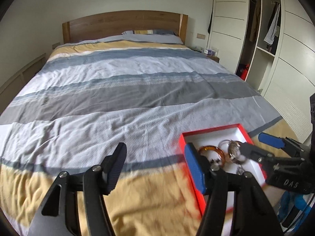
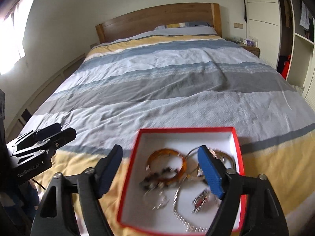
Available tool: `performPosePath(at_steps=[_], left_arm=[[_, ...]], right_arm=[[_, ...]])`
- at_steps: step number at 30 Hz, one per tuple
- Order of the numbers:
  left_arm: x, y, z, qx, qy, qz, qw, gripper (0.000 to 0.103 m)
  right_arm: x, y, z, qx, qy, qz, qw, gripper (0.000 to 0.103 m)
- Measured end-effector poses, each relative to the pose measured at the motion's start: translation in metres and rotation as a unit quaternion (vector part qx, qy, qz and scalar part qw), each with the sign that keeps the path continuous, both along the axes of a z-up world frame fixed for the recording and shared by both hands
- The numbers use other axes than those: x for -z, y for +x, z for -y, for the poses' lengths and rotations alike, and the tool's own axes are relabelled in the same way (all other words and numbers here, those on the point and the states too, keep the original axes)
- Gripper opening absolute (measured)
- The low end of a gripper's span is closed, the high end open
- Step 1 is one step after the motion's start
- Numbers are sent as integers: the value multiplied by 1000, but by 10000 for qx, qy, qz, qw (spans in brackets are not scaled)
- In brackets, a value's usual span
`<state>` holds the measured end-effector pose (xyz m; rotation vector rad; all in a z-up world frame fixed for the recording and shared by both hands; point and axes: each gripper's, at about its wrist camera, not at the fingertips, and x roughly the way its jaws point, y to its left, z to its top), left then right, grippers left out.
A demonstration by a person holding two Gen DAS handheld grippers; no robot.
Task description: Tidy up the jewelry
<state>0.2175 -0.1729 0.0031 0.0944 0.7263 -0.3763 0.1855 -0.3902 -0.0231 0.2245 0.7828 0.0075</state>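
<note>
The right gripper (image 2: 157, 169), jaws spread, straddles the red box's (image 2: 129, 169) left wall, one finger above the amber bangle (image 2: 184, 165). Descend slowly and pinch one piece only. The left gripper (image 1: 157, 164) is spread too, with nothing between its jaws.

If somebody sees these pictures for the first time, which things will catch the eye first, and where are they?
First comes the red box, white inside, lying open on the yellow stripe at the near end of the bed. Inside it lies tangled jewelry, most clearly an amber bangle beside silver rings and chains. The right claw hangs open over the box, and the left claw is open beside it.
</note>
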Motion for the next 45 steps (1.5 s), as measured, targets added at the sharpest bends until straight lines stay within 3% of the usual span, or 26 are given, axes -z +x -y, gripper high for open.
performPosePath(at_steps=[8,23,45], left_arm=[[-27,-76,-41,-355,-13,185,9992,59],[-33,-152,-108,-1026,166,278,9942,59],[-49,-189,-115,-994,167,403,9941,60]], right_arm=[[-16,-59,-37,-155,1,-71,9999,102],[-36,-131,-80,-33,-321,-2,9995,103],[-42,-166,-97,162,-557,150,9982,103]])
